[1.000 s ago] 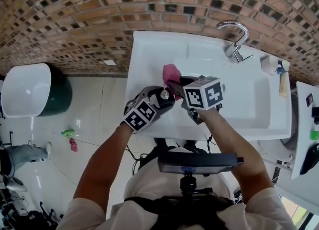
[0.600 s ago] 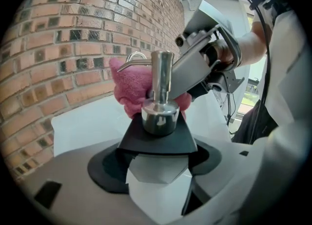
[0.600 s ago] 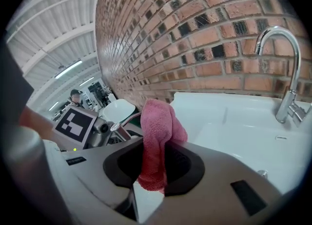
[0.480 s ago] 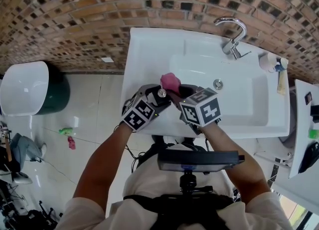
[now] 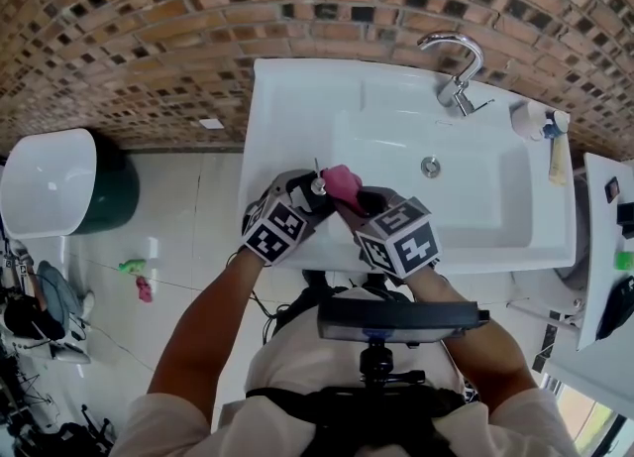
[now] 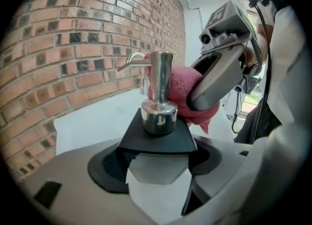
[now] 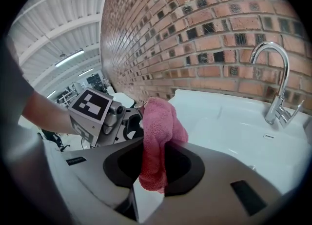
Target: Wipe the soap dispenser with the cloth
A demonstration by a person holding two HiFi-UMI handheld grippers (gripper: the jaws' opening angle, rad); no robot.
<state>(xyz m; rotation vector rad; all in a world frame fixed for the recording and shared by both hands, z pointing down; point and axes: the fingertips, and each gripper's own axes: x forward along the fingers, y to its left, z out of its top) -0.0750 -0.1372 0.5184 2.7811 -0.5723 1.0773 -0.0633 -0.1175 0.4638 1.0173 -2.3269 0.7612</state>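
Over the sink (image 5: 287, 108) edge, the dispenser (image 6: 157, 114) is clamped by the left gripper (image 5: 302, 197); the cloth (image 7: 158, 121), pinched by the right gripper (image 5: 362, 209), is seemingly pressed against it.

White sink (image 5: 515, 237) fills the upper middle, chrome tap (image 5: 456, 68) at its top edge; brick wall (image 5: 129, 39) above, white-topped green container (image 5: 50, 182) far left

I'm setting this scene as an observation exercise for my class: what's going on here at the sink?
A person works over the front edge of a white sink with a gripper in each hand. The left gripper is clamped on a soap dispenser with a chrome pump and holds it upright. The right gripper pinches a pink cloth and presses it against the side of the pump, so the wiping looks to be under way.
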